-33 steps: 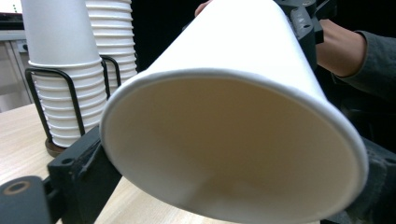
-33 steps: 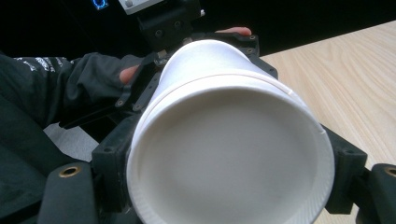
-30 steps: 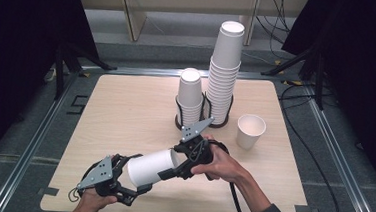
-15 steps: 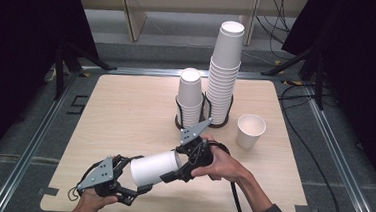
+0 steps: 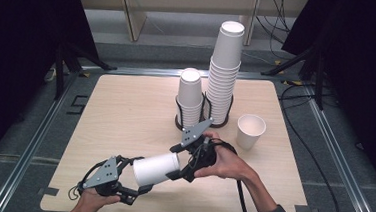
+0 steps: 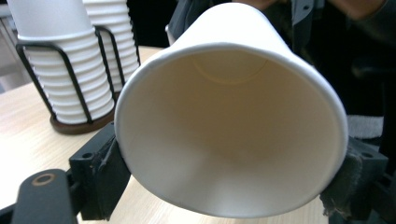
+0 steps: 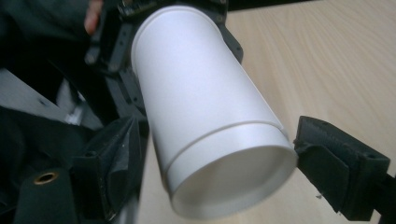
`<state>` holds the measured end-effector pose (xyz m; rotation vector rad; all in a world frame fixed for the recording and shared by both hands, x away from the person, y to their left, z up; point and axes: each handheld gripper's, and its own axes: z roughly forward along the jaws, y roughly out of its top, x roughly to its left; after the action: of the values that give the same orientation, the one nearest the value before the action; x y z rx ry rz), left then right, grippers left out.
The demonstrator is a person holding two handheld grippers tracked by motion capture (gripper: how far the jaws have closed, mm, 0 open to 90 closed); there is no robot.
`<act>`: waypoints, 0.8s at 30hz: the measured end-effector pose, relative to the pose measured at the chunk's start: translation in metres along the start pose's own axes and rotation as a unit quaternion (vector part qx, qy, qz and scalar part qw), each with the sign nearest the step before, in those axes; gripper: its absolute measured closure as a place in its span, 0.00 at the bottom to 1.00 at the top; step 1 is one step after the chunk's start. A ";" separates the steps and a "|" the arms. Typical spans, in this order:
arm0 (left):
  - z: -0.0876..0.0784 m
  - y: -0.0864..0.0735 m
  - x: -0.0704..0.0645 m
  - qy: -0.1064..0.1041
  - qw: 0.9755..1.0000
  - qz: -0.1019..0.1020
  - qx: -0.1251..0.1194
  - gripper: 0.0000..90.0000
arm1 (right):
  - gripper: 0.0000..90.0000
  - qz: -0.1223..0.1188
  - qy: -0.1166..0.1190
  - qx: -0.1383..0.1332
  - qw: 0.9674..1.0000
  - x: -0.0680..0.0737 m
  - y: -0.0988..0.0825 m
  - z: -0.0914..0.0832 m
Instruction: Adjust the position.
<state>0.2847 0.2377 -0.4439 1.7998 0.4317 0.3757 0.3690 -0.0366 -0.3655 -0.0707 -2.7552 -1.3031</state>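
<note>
Hidden: the paper cup (image 5: 155, 169) covers both grippers' tips in the high view; the table's near edge is cut off there.
Table: light wood (image 5: 125, 111), on a grey floor (image 5: 39, 125) with dark curtains at the sides.
Back edge: two cup stacks (image 5: 223, 73) in a black wire holder (image 5: 202, 118); one single cup (image 5: 251, 131) stands near the right edge.
Cup: lies sideways in the air over the near edge, between both grippers.
Left gripper (image 6: 229, 177): its jaws have just been closing, and now press the cup's open rim from both sides.
Right gripper (image 7: 210, 158): its jaws sit beside the cup's bottom end; the right jaw just touches it, the left leaves a small gap.
</note>
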 end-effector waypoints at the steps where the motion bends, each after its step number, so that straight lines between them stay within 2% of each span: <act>1: 0.000 0.000 0.000 0.002 1.000 0.005 0.012 0.17 | 0.18 0.005 -0.009 0.014 1.000 0.004 0.002 -0.001; 2: 0.002 -0.001 -0.002 0.005 1.000 -0.001 0.009 0.17 | 0.18 -0.015 -0.015 0.021 1.000 0.006 0.004 0.000; 3: 0.002 -0.001 -0.002 0.006 1.000 0.006 0.018 0.17 | 0.18 -0.026 -0.027 0.032 0.999 0.009 0.006 0.001; 6: 0.004 0.000 -0.004 0.005 1.000 0.008 0.020 0.17 | 0.18 -0.052 -0.051 0.066 0.995 0.016 0.010 0.007; 7: 0.003 0.001 -0.004 0.005 0.999 0.013 0.032 0.17 | 0.19 -0.053 -0.058 0.076 0.994 0.018 0.010 0.009; 8: 0.004 0.000 -0.005 0.007 0.999 0.017 0.035 0.17 | 0.19 -0.068 -0.058 0.085 0.992 0.019 0.011 0.013; 10: 0.005 0.000 -0.005 0.004 0.999 0.020 0.041 0.17 | 0.19 -0.075 -0.069 0.105 0.989 0.023 0.012 0.018; 12: 0.006 0.000 -0.006 0.003 0.999 0.023 0.042 0.17 | 0.19 -0.092 -0.069 0.119 0.986 0.025 0.013 0.023; 13: 0.005 0.001 -0.007 0.002 0.998 0.025 0.052 0.17 | 0.19 -0.100 -0.069 0.128 0.984 0.026 0.014 0.025; 15: 0.007 0.000 -0.008 -0.002 0.998 0.029 0.052 0.17 | 0.19 -0.105 -0.067 0.136 0.983 0.027 0.013 0.031; 17: 0.008 0.000 -0.010 -0.004 0.998 0.033 0.058 0.17 | 0.19 -0.128 -0.070 0.151 0.978 0.026 0.013 0.035; 21: 0.008 0.001 -0.011 -0.010 0.997 0.040 0.065 0.17 | 0.19 -0.138 -0.068 0.167 0.974 0.027 0.011 0.044; 24: 0.008 0.001 -0.012 -0.014 0.997 0.041 0.065 0.17 | 0.20 -0.141 -0.061 0.172 0.973 0.028 0.010 0.049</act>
<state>0.2783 0.2248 -0.4457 1.9521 0.3708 0.3858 0.3392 0.0078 -0.3857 0.2859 -3.1428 -0.8693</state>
